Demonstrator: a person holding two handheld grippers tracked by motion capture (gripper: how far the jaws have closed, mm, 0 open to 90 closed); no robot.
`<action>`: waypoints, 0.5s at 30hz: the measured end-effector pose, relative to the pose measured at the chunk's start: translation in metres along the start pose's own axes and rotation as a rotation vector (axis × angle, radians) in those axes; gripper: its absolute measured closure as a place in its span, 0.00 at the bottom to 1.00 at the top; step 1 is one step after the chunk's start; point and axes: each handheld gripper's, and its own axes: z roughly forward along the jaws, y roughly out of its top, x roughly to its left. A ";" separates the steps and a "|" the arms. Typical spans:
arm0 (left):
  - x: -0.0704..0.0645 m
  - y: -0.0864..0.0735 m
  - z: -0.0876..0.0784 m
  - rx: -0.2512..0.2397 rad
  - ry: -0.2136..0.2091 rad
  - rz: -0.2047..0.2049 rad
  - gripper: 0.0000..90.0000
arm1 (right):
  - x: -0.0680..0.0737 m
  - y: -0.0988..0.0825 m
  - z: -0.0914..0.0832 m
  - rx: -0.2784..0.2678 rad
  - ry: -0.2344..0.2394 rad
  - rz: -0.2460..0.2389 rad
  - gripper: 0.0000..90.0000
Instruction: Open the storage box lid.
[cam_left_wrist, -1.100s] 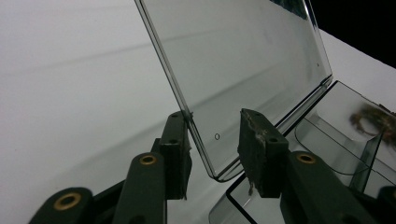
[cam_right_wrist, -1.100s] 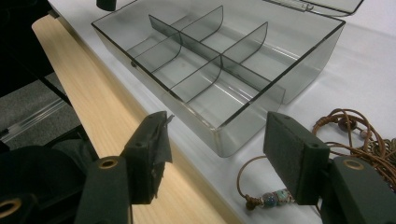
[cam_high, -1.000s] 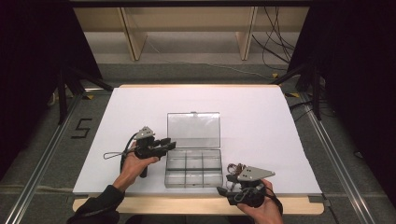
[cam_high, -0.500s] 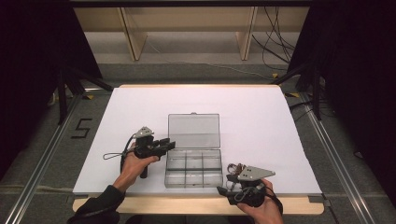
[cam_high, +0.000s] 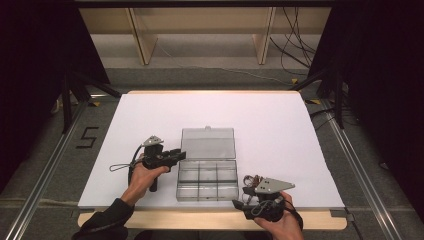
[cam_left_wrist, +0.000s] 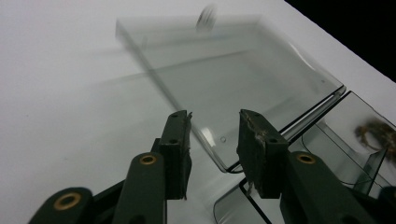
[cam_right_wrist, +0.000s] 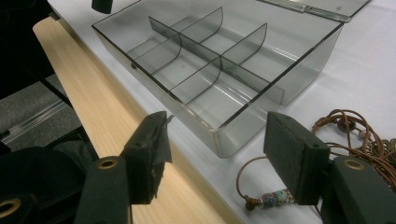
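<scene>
Hovering w/ jaws apart, empty: left gripper at box lid corner, right gripper near corded bracelet at 3 o'clock. Bracelet looks light, floppy; pinch cord.

We see even overhead light on the white table sheet, darkness all around it, soft short shadows under the clear box, we note the lid smeared and hazy in the left gripper view, right gripper view sharper, mild glare on plastic.
</scene>
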 end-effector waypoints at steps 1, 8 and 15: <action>-0.001 0.000 0.000 0.006 0.009 -0.002 0.68 | 0.000 0.000 0.000 0.002 0.002 -0.001 0.45; -0.003 0.003 -0.003 0.005 0.014 0.005 0.65 | -0.002 0.001 -0.002 -0.013 0.018 -0.010 0.45; -0.006 0.006 -0.011 -0.005 0.012 0.000 0.63 | -0.002 -0.001 -0.007 -0.016 0.007 0.029 0.45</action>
